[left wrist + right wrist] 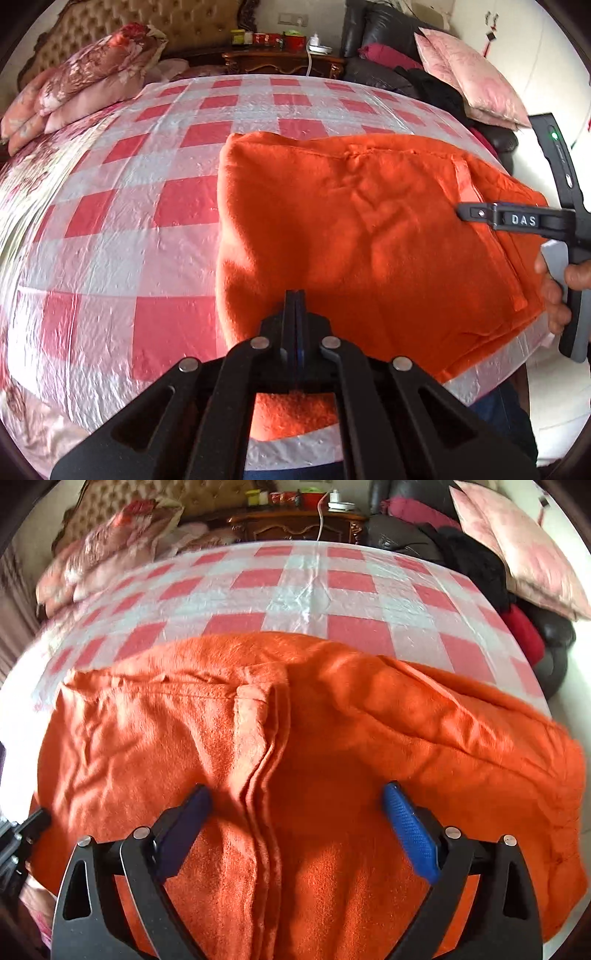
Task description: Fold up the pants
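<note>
Pants [295, 738] folded, lying left-right under right gripper [295, 805], jaws wide, empty; left gripper [295, 295] closed, empty, near edge.

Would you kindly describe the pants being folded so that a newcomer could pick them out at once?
Start at the bed covered by a red-and-white checked plastic sheet. On its near edge, beneath both grippers, lies a folded bundle of fuzzy bright orange pants. Nothing else is orange: the pillows nearby are pink and floral.
</note>
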